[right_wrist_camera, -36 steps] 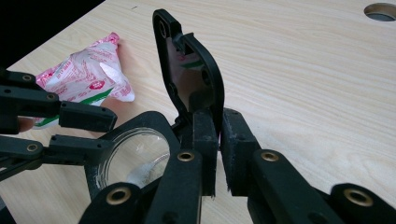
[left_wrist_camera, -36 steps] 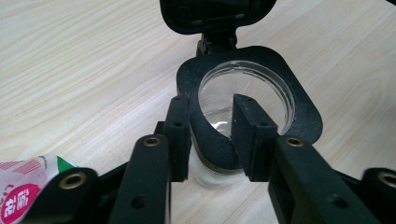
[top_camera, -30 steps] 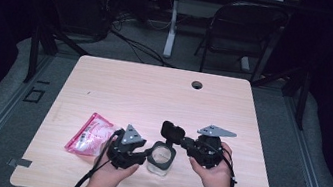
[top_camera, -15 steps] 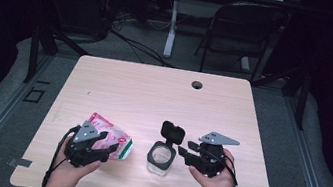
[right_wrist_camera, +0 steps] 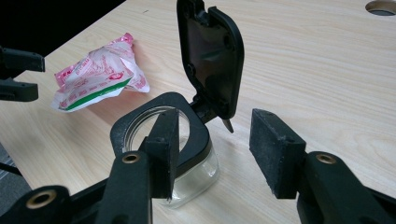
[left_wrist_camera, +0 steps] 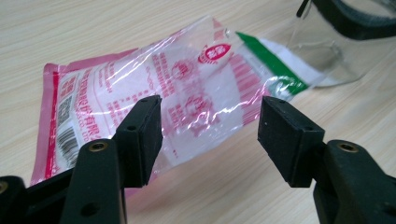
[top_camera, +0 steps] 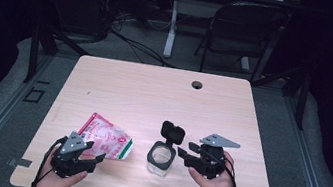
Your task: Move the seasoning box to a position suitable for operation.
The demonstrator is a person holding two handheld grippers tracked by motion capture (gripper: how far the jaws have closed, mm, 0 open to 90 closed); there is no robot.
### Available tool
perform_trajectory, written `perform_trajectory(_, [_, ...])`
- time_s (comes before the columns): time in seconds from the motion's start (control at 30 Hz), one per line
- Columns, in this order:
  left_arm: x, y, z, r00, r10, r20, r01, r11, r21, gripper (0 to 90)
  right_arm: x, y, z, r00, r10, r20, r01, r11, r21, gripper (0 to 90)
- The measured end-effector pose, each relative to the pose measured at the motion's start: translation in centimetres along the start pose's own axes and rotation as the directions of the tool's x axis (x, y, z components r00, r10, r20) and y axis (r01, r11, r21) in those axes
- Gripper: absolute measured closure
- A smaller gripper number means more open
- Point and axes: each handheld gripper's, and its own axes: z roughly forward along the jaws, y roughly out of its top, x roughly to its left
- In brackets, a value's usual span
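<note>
Printed packet (left_wrist_camera: 187, 88), lettering perhaps too glare-blurred for reading

Packet: pink-and-clear plastic packet (top_camera: 106, 137) with red print, a barcode at one end and a green-and-white band at the other; crinkled, partly puffed.
Packet pose: lying flat on the wooden table top, front left part, green end turned toward the jar.
Jar: small clear jar (top_camera: 160, 159) with a black collar round its mouth; standing upright near the front edge, just right of the packet.
Jar lid: black hinged lid (top_camera: 173, 131), flipped open and standing up behind the mouth.
</note>
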Motion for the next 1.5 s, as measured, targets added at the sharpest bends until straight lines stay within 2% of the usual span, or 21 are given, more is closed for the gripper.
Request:
perform_trajectory(0.1, [-0.1,-0.7,0.4,0.9993,0.035,-0.016,-0.035,0.9992,0.021,31.7,0.0,-0.2,-0.1,1.0,-0.001,-0.003,0.001,1.0,-0.011,52.2])
perform_trajectory(0.27, [-0.4,-1.7,1.3,0.9908,0.119,-0.064,-0.113,0.9899,0.086,26.6,-0.1,-0.5,-0.1,1.0,0.002,-0.008,-0.002,1.0,-0.021,51.6])
perform_trajectory(0.37, [-0.4,-2.1,2.0,0.9888,0.128,-0.078,-0.12,0.988,0.098,26.1,-0.2,-0.7,-0.1,0.9999,0.008,-0.008,-0.008,1.0,-0.022,51.5])
perform_trajectory(0.53, [0.1,-2.2,3.3,0.9883,0.114,-0.101,-0.103,0.9887,0.108,26.2,-0.1,-0.8,0.1,0.9999,0.006,-0.01,-0.006,1.0,-0.019,51.3])
perform_trajectory(0.73, [0.3,-2.0,4.4,0.9869,0.101,-0.126,-0.09,0.9923,0.085,26.6,-0.1,-0.8,0.1,0.9999,0.005,-0.01,-0.006,1.0,-0.022,51.2])
perform_trajectory(0.87, [0.0,-1.9,4.7,0.9843,0.129,-0.121,-0.121,0.9903,0.068,31.0,-0.3,-0.9,0.2,0.9999,0.013,-0.009,-0.013,1.0,-0.023,51.1])
perform_trajectory(0.97, [-0.3,-1.8,4.9,0.9831,0.134,-0.124,-0.125,0.9892,0.076,34.1,-0.3,-0.9,0.2,0.9998,0.016,-0.008,-0.016,1.0,-0.026,50.7])
perform_trajectory(1.0, [-0.3,-1.7,4.9,0.9839,0.133,-0.12,-0.123,0.9889,0.082,37.7,-0.3,-0.9,0.2,0.9998,0.015,-0.009,-0.015,1.0,-0.024,50.7])
perform_trajectory(1.13, [-0.4,-1.0,4.8,0.9889,0.099,-0.111,-0.09,0.9925,0.082,43.5,-0.4,-0.9,0.1,0.9997,0.021,-0.012,-0.021,0.999,-0.029,50.7])
perform_trajectory(1.23, [-0.2,-0.6,4.8,0.9876,0.094,-0.125,-0.085,0.9931,0.081,46.4,-0.5,-0.9,0.1,0.9993,0.034,-0.015,-0.034,0.999,-0.037,50.7])
perform_trajectory(1.4, [0.0,-0.5,4.9,0.991,0.063,-0.118,-0.056,0.9963,0.066,47.0,-0.7,-0.9,0.0,0.9987,0.047,-0.019,-0.048,0.998,-0.047,50.7])
perform_trajectory(1.5, [0.0,-0.6,4.8,0.9919,0.043,-0.119,-0.037,0.9981,0.049,51.0,-0.8,-0.9,0.0,0.9984,0.052,-0.023,-0.053,0.998,-0.046,50.7])
